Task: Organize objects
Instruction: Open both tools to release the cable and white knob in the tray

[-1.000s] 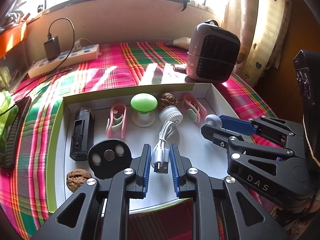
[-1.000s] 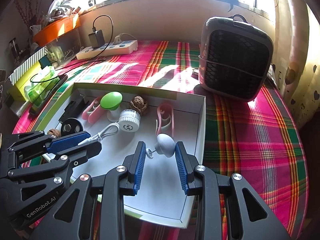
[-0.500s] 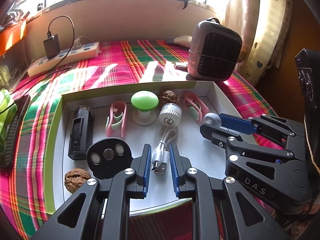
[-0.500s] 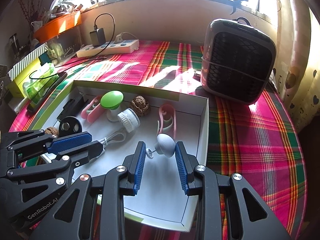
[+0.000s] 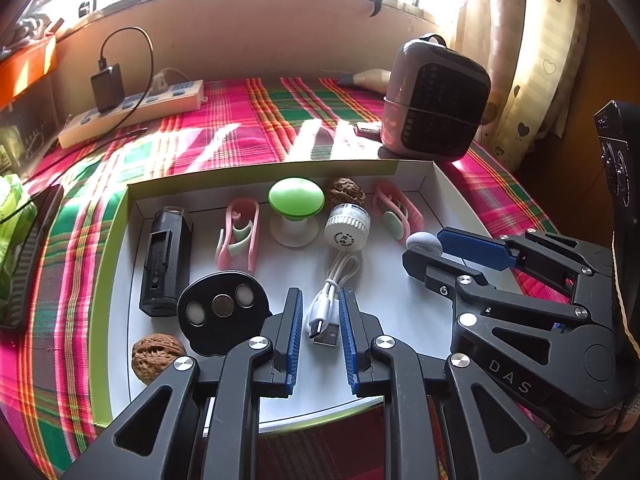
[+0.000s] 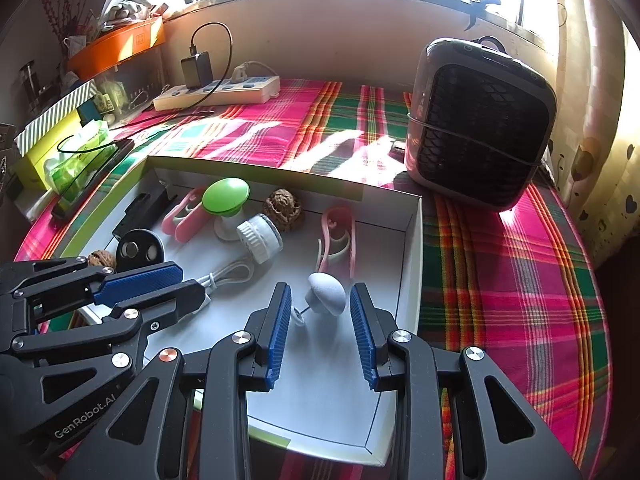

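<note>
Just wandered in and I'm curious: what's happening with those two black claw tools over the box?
A person is sorting small items in a shallow white box on a plaid cloth, using two hand-held grippers. The left gripper has its jaws closed on a coiled white USB cable. The right gripper has its jaws around a small grey mushroom-shaped knob. Walnuts, pink clips, a green-topped knob and black gadgets lie in the box too.

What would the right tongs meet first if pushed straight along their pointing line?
Probably the grey mushroom-shaped knob lying between the right tongs, then the white box floor; depth is unclear.
</note>
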`<state>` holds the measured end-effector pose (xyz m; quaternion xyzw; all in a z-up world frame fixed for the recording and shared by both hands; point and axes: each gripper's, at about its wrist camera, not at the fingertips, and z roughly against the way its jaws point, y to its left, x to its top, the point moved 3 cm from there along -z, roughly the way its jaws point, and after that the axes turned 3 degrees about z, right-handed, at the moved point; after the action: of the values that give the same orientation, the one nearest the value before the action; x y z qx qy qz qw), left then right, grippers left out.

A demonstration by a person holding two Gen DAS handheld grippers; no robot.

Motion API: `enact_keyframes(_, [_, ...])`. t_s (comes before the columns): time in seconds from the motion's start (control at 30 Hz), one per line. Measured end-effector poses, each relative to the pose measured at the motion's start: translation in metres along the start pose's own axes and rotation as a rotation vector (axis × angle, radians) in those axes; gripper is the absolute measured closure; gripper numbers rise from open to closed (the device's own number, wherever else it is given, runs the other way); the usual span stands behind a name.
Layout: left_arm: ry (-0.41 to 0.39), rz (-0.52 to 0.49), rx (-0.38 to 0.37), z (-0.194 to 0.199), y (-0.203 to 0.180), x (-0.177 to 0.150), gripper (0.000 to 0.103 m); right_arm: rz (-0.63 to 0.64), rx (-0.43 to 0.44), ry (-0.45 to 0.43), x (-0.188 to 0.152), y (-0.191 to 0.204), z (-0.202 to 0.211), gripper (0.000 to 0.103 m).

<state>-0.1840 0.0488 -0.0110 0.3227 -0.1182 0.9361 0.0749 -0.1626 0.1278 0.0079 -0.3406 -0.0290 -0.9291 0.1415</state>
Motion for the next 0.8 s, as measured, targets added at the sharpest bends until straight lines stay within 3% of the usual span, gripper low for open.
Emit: enact_keyframes(0.8, [-0.018,0.002,0.043,0.011,0.000,-0.004,0.077,-0.024,-0.009,-0.018,-0.006,0.002,0.011,0.056])
